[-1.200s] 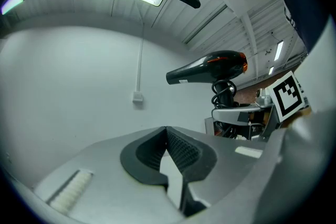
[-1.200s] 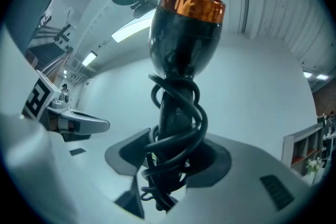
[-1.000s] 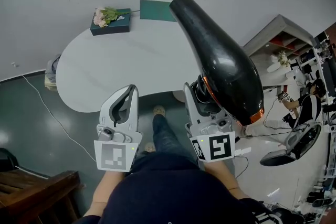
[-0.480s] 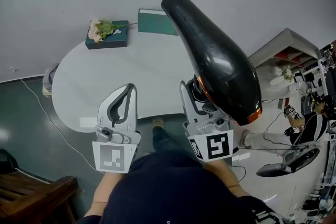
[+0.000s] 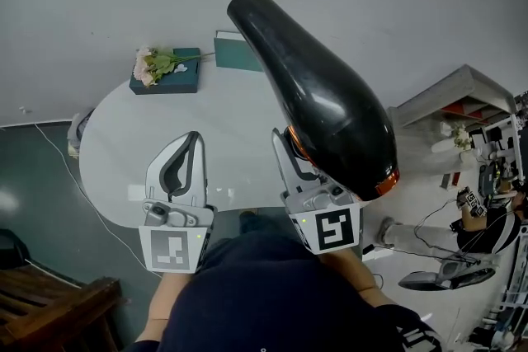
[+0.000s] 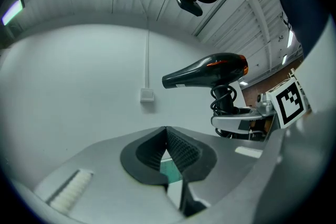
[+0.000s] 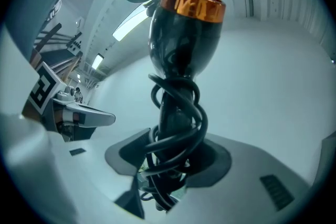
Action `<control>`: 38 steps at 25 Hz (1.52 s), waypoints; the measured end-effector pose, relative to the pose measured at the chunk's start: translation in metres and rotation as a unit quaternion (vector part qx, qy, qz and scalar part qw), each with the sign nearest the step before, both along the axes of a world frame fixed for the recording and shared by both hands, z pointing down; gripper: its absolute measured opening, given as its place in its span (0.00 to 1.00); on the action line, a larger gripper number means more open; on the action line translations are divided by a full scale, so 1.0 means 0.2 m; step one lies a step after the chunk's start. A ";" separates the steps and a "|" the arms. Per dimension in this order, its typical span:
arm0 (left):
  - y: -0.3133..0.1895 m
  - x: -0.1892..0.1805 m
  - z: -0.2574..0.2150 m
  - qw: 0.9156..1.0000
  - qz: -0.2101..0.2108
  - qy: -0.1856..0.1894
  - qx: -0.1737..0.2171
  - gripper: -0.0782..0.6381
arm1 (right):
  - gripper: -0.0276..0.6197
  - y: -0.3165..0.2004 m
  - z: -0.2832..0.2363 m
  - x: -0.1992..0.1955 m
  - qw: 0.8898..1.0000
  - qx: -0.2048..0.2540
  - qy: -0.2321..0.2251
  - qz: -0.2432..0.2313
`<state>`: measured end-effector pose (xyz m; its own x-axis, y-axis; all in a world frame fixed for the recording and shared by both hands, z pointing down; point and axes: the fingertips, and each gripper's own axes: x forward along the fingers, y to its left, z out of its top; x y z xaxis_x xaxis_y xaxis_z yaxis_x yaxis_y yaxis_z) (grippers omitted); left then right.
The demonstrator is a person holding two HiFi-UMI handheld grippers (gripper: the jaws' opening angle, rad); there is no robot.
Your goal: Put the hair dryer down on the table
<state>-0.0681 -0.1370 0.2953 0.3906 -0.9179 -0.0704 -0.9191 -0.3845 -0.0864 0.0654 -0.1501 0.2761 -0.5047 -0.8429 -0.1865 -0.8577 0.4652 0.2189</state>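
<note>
The hair dryer [image 5: 322, 103] is held by the right gripper [image 5: 290, 151]. The jaws are clamped on the handle, which is wrapped w/ its black cord [image 7: 176, 128], and the handle stands upright betw. the pads. The body is glossy black w/ an orange ring at the rear end. The nozzle is pointed to the far left, the rear end to the near right. The dryer is carried in the air, seen over the right part of the white table [image 5: 124, 144], not set down on it.

The left gripper [image 5: 191, 143] is held beside it on the left, apart from it, clenched w/ nothing betw. the jaws. The pad tips are seen touching in the left gripper view.

At the table's far edge a teal box [image 5: 177, 82] w/ flowers [image 5: 150, 64] on top is seen at left. A second teal box [image 5: 235, 53] lies just right of it, partly hidden by the nozzle. Dark wooden furniture [image 5: 58, 301] is seen on the floor at near left.
</note>
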 end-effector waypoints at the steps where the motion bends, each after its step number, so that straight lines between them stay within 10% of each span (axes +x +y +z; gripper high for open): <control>1: -0.03 0.01 0.00 1.000 -0.003 0.000 -0.001 0.12 | 0.37 -0.03 0.01 0.01 1.000 -0.001 0.000 -0.003; 38: -0.35 -0.13 0.30 0.998 0.007 -0.013 -0.068 0.12 | 0.37 -0.32 0.48 -0.15 0.992 -0.121 0.013 -0.025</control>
<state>-0.0945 -0.2067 0.3558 0.4040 -0.9124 0.0650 -0.9115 -0.4076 -0.0554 0.0357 -0.2132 0.3729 -0.5490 -0.8352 0.0315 -0.8278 0.5486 0.1173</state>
